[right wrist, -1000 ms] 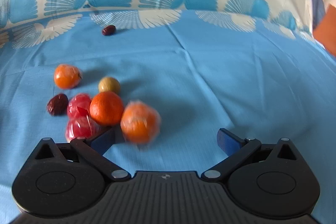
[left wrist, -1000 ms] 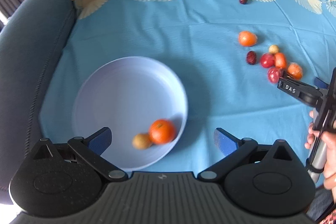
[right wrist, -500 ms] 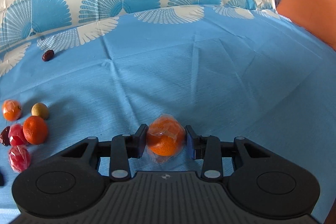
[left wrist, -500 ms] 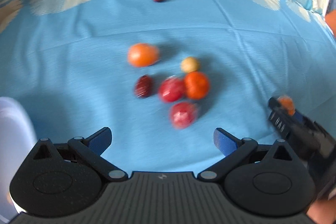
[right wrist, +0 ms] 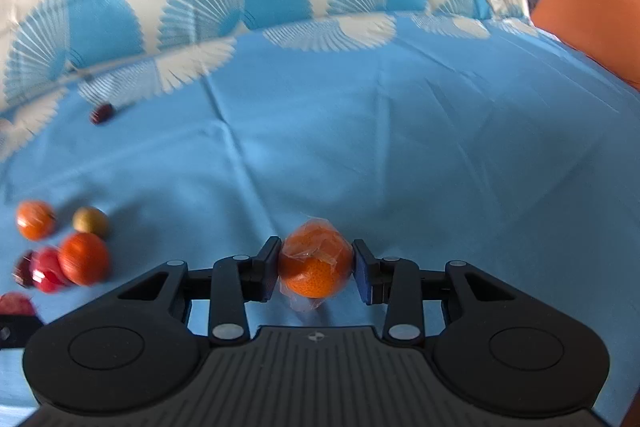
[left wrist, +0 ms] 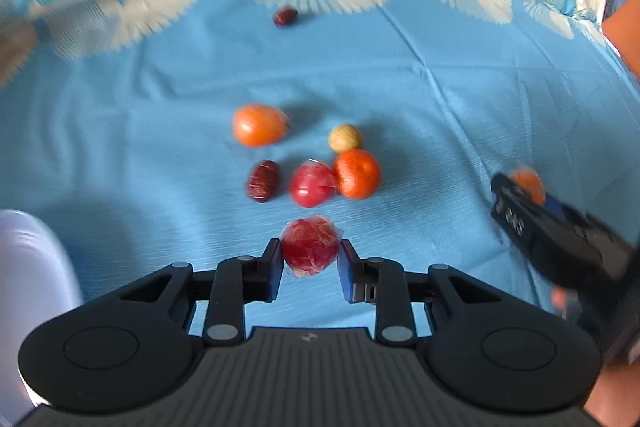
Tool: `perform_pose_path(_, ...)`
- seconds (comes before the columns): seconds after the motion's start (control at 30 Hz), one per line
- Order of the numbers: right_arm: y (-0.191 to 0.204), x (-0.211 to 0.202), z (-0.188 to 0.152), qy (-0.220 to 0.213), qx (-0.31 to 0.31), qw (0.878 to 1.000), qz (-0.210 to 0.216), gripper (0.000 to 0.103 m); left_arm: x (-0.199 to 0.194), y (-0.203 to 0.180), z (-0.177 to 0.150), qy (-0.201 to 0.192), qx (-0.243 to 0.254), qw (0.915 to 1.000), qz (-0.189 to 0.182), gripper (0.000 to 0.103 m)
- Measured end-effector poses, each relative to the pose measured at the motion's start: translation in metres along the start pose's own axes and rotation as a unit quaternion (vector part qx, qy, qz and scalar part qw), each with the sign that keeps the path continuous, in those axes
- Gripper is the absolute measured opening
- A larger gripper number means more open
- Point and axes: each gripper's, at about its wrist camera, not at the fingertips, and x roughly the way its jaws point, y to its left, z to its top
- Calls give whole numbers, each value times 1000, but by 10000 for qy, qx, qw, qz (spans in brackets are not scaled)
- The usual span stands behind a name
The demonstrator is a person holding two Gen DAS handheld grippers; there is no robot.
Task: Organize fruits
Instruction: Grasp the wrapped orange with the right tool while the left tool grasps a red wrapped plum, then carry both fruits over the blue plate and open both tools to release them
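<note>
My left gripper [left wrist: 309, 263] is shut on a red fruit in clear wrap [left wrist: 310, 245], low over the blue cloth. Beyond it lie another wrapped red fruit [left wrist: 312, 184], a bare orange [left wrist: 357, 173], a dark red date [left wrist: 263, 180], a small yellow fruit [left wrist: 345, 137] and a second orange [left wrist: 259, 125]. My right gripper [right wrist: 316, 273] is shut on a wrapped orange [right wrist: 316, 263]; it also shows at the right of the left wrist view [left wrist: 532, 215]. The pale bowl's rim [left wrist: 28, 267] shows at the left edge.
A lone date [left wrist: 285, 17] lies far back near the patterned border of the cloth, and also shows in the right wrist view [right wrist: 102, 113]. An orange cushion [right wrist: 588, 23] sits at the far right. The blue cloth [right wrist: 440, 147] stretches right of the fruit cluster.
My left gripper swung from the bowl to the fruit cluster and closed on the wrapped red fruit. My right gripper closed on the wrapped orange and carried it right, away from the cluster.
</note>
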Motion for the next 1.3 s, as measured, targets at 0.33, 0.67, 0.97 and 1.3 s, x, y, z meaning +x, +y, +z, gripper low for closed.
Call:
perform_pose_path(0.33, 28, -99, 10, -503, -350, 9965, 560, 39, -156, 81, -61, -509, 26, 9975, 491, 32)
perform_pose_path(0.67, 54, -287, -28, -361, -894, 9705, 2212, 39, -263, 147, -149, -674, -464, 9934, 806, 32)
perform_pose_path(0.97, 116, -382, -88, 254, -1571, 9324, 3245, 39, -311, 174, -220, -849, -860, 9899, 738, 32)
perform_pose_path(1.3, 141, -414, -103, 160, -2210, 9182, 3285, 39, -334, 181, -238, -1175, -1080, 9848, 682, 32)
